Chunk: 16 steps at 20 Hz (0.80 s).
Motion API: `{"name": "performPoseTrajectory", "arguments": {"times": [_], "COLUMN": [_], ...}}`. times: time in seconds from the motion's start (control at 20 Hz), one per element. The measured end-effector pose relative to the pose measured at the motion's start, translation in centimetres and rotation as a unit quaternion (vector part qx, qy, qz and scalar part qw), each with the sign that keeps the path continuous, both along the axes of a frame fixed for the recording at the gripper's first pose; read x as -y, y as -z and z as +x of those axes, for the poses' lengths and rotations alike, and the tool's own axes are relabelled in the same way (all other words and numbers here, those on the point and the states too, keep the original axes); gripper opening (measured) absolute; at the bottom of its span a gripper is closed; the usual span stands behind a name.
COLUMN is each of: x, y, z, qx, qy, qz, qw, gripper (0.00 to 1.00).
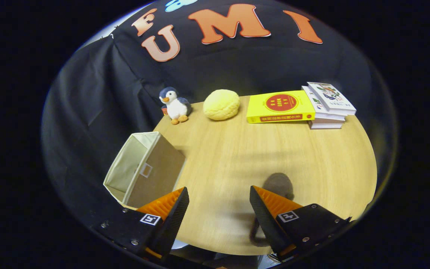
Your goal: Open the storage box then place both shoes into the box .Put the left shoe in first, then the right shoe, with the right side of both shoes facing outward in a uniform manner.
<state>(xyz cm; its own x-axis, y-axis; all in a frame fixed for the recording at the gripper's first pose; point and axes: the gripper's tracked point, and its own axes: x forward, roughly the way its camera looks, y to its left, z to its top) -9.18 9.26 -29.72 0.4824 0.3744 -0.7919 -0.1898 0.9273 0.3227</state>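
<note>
Claw [218,194] wide open, empty.

Storage box [144,170]: beige fabric, open-topped, lidless, pale lining visible inside. Small label patch on its near side wall. Sits at the wooden table's edge, just ahead of the left finger. Interior appears empty.

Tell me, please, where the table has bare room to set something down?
The widest bare wood lies ahead of the open gripper, between the storage box and the book stack. The far edge is crowded: penguin toy, yellow cushion, yellow book.
</note>
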Motion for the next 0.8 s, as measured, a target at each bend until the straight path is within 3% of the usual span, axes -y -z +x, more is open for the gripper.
{"name": "performPoseTrajectory", "arguments": {"times": [0.4,0.6,0.8], "x": [6.7,8.3,9.7], "y": [7.2,10.8,13.2], "z": [-3.9,-4.3,-2.5], "qx": [-0.043,-0.055,-0.027], "qy": [0.005,-0.012,-0.014], "qz": [-0.048,-0.077,-0.129], "qw": [0.998,0.995,0.991], "gripper": [0.96,0.87,0.73]}}
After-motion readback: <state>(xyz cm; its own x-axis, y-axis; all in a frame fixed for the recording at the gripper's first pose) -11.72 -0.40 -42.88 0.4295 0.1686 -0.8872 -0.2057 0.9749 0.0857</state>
